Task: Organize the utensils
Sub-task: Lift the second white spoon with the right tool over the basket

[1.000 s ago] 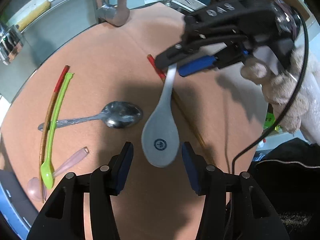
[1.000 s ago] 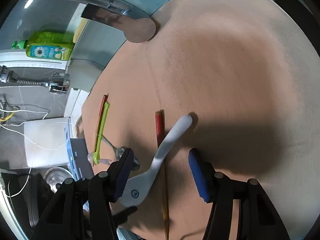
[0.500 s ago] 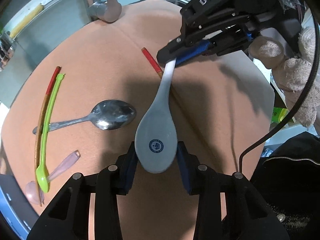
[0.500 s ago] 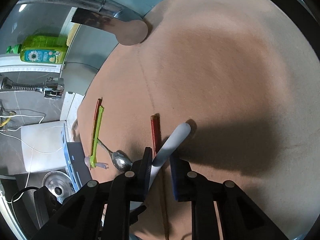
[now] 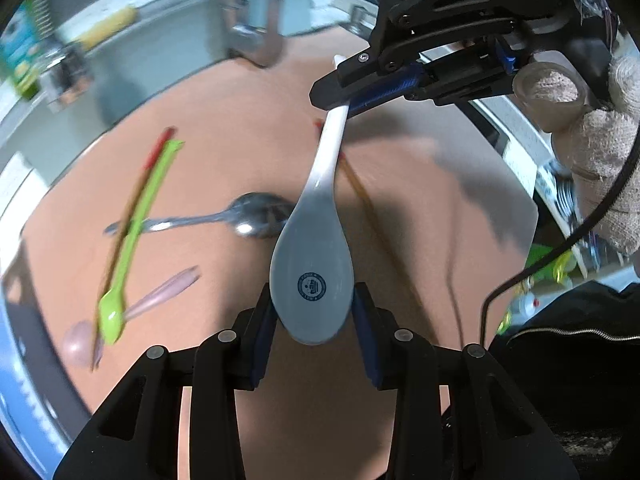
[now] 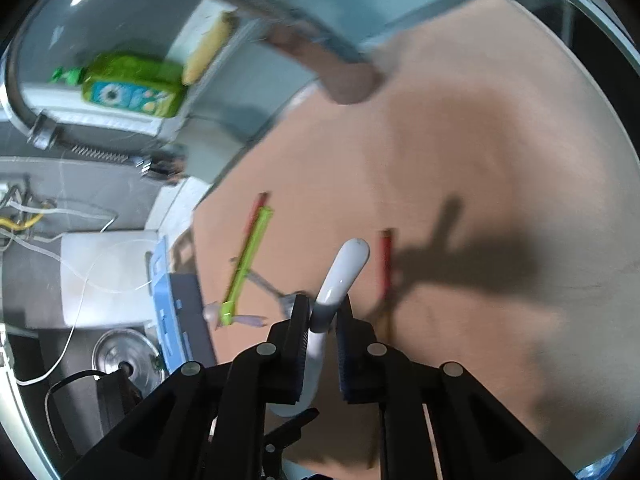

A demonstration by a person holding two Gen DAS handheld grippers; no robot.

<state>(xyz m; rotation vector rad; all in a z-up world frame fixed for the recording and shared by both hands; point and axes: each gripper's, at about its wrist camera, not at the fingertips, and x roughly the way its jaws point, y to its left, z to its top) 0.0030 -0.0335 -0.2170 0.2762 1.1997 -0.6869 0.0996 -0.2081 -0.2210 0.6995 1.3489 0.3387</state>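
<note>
A white ceramic spoon hangs above the brown mat, held at both ends. My left gripper is shut on its bowl, pads against both sides. My right gripper is shut on the spoon's handle; in the left wrist view the right gripper clamps the handle end from the upper right. On the mat lie a metal spoon, a green spoon, a pink spoon and red-tipped chopsticks, with another chopstick beneath the white spoon.
A faucet stands at the mat's far edge, with the sink basin behind it. A green detergent bottle and a yellow sponge sit on the ledge. A gloved hand holds the right gripper.
Both grippers closed on the white spoon, left on the bowl, right on the handle. The spoon has since been lifted off the mat and both views have shifted.
</note>
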